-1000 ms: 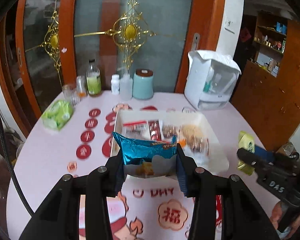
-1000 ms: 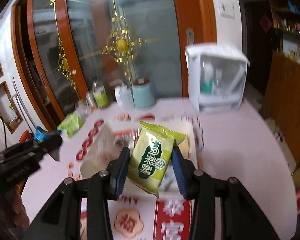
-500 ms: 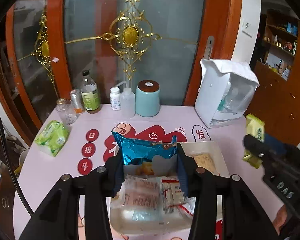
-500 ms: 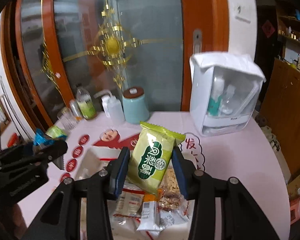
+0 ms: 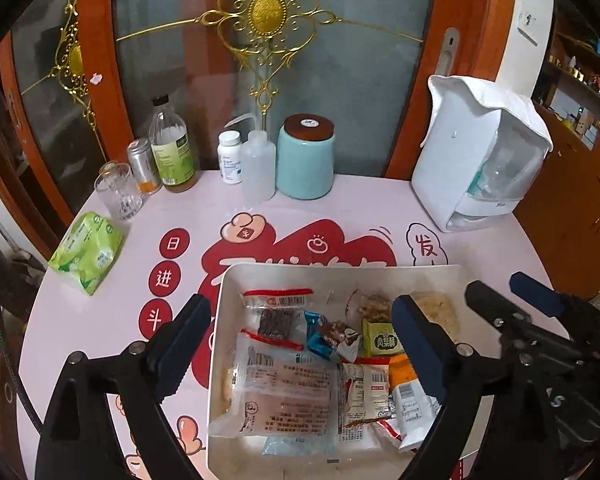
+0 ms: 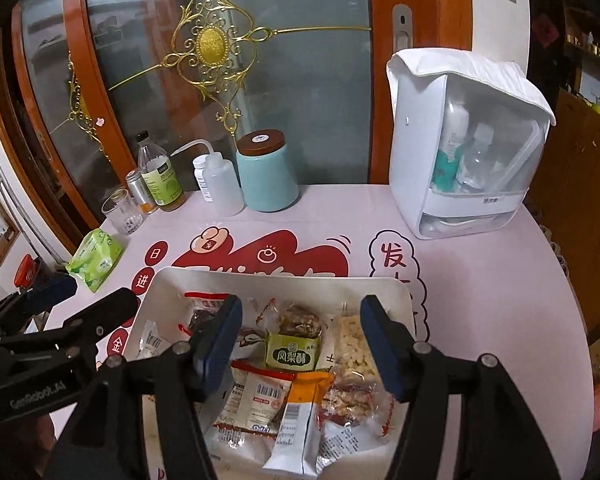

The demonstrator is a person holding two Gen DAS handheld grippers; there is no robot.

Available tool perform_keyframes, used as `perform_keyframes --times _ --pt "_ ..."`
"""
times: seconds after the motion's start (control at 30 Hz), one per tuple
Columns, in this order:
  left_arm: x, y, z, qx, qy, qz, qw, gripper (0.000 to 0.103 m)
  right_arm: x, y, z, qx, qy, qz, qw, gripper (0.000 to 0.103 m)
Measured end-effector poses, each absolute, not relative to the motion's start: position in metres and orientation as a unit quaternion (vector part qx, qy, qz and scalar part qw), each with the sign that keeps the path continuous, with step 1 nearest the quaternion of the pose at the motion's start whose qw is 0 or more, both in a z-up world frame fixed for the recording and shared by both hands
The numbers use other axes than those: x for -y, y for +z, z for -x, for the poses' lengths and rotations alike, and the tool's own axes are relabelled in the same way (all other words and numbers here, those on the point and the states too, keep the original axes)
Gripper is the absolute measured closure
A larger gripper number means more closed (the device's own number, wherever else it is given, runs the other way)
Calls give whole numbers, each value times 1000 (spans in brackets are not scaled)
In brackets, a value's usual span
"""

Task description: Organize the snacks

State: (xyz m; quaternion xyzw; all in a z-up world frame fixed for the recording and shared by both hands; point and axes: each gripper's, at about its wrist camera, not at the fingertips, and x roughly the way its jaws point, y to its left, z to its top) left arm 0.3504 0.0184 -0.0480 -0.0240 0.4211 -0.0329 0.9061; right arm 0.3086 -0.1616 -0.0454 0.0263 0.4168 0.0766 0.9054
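A white rectangular tray (image 5: 236, 280) (image 6: 168, 280) on the pink table holds several snack packets. The blue packet (image 5: 326, 334) and the green pastry packet (image 5: 382, 340) (image 6: 294, 350) lie in its middle, among a large clear packet (image 5: 284, 388) and an orange-topped packet (image 6: 300, 412). My left gripper (image 5: 300, 344) is open and empty above the tray. My right gripper (image 6: 300, 344) is open and empty above the tray too; it also shows at the right of the left wrist view (image 5: 512, 304).
At the table's back stand a teal jar (image 5: 305, 156), a squeeze bottle (image 5: 258, 170), a pill bottle (image 5: 230, 156), a green-labelled bottle (image 5: 172, 148), a can (image 5: 142, 168) and a glass (image 5: 118, 196). A green tissue pack (image 5: 86, 252) lies left. A white cabinet (image 5: 480, 160) stands right.
Both grippers have opened: the blue packet and the green packet have dropped into the tray. Both grippers have moved forward over the tray.
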Motion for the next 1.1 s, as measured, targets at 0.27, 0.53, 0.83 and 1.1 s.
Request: perform_keyframes --times 0.27,0.53,0.83,1.1 --pt "-25 -43 -323 -416 -19 33 908 11 160 -28 -273 -414 88 -17 906 41" --pt "-17 -19 -266 -399 -26 23 916 11 171 -10 -225 -409 88 -22 908 41" --pt "-5 -4 -189 -391 -23 12 920 11 188 0 -160 -411 91 -22 907 41" --pt "0 2 -127 -391 -8 1 920 11 198 1 -99 -411 82 -20 908 41"
